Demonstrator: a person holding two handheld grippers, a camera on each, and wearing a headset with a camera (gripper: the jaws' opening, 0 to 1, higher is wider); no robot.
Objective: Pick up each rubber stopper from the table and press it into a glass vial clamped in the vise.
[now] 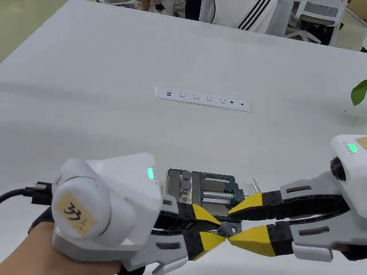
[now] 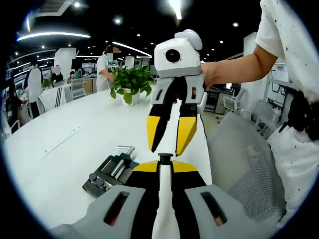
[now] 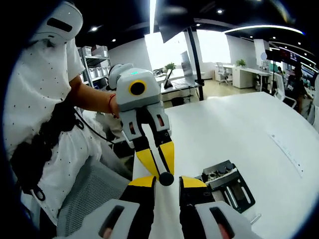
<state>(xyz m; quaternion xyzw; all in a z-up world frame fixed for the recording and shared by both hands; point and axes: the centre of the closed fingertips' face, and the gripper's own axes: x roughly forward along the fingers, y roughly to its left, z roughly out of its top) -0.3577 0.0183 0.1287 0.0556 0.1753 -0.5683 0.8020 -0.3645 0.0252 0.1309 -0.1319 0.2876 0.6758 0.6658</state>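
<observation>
Gripping rubber stopper [image 3: 166, 178] with left tongs [image 3: 165, 173], inside released right tongs [image 2: 165, 151] (the 2 tip to tip), just before the vise [image 1: 215, 186].

left tongs [image 2: 164, 164] clamped on stopper [image 3: 166, 178] | right tongs [image 2: 166, 149] parted | tips facing
</observation>
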